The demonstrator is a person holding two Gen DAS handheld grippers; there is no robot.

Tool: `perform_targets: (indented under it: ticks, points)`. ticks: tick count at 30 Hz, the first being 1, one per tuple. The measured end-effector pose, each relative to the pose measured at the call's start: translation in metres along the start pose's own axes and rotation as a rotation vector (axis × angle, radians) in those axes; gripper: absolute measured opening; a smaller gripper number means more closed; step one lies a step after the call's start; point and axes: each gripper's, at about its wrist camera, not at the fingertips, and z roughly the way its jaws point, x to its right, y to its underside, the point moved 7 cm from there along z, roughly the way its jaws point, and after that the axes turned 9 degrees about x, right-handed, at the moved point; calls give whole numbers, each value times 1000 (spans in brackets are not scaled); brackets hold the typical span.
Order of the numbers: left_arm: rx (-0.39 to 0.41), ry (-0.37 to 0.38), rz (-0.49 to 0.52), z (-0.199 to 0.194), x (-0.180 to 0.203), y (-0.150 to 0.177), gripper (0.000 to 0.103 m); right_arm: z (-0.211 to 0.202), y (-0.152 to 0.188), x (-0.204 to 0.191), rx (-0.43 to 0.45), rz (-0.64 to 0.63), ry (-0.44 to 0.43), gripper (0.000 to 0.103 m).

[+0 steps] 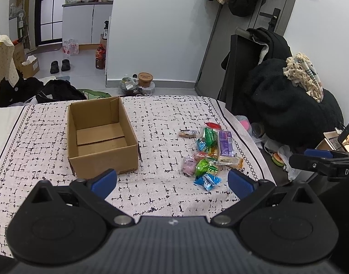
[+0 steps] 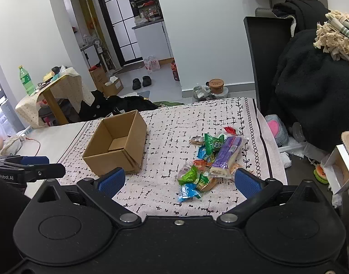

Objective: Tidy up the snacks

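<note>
An empty open cardboard box (image 1: 101, 137) (image 2: 117, 145) stands on a patterned cloth (image 1: 165, 123) (image 2: 174, 125). To its right lies a heap of wrapped snacks (image 1: 208, 155) (image 2: 208, 162), among them a purple-wrapped roll (image 1: 226, 145) (image 2: 226, 154), green packets (image 1: 203, 165) and a blue packet (image 1: 207, 181) (image 2: 186, 191). My left gripper (image 1: 172, 182) hovers open over the near cloth, between box and heap, holding nothing. My right gripper (image 2: 178, 182) is open too, with the heap's near end between its fingers' lines but above it. The right gripper's tip (image 1: 311, 159) shows at the left view's right edge.
The cloth covers a low bed-like surface whose right edge drops to a cluttered floor. A black chair piled with dark clothes (image 1: 288, 96) (image 2: 311, 80) stands right. A small draped table with a green bottle (image 2: 26, 81) stands left. Bags and a tub (image 1: 145, 80) sit beyond the far edge.
</note>
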Motion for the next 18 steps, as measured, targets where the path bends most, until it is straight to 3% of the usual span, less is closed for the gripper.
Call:
perform_targets:
  ticks: [18]
  points:
    - [-14,-4,-17,34,-2,-3,103,27,2,18,-15,5,-4,103]
